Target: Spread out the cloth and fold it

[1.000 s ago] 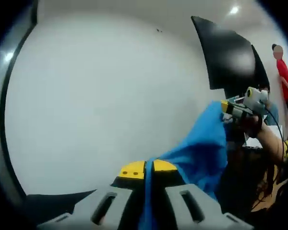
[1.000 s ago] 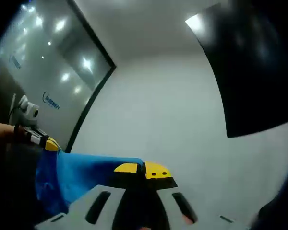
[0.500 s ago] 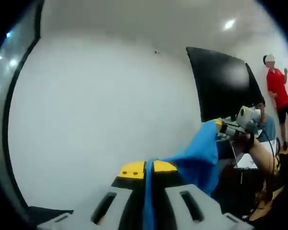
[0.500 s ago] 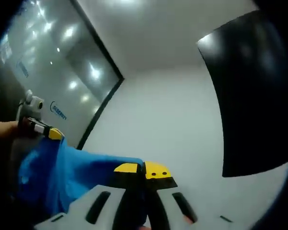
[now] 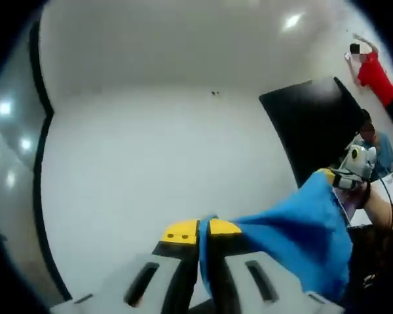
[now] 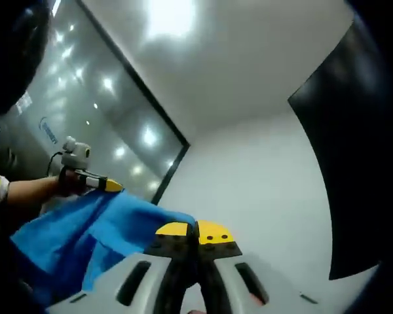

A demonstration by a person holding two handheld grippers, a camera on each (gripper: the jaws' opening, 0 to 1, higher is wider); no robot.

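A bright blue cloth (image 5: 295,232) hangs in the air, stretched between both grippers. In the left gripper view my left gripper (image 5: 204,228) is shut on one corner of it, yellow tips pressed together. The right gripper (image 5: 340,178) holds the far corner at the right of that view. In the right gripper view my right gripper (image 6: 196,230) is shut on the cloth (image 6: 72,229), which runs left to the left gripper (image 6: 95,183), held by a hand.
Both views point up at a white wall (image 5: 157,163) and ceiling. A large black panel (image 5: 311,127) stands at the right, a glass wall (image 6: 85,118) at the left. A person in red (image 5: 376,75) stands far right.
Both grippers have tilted upward and lifted; the cloth is drawn wider and flatter between them. More ceiling shows in each view.
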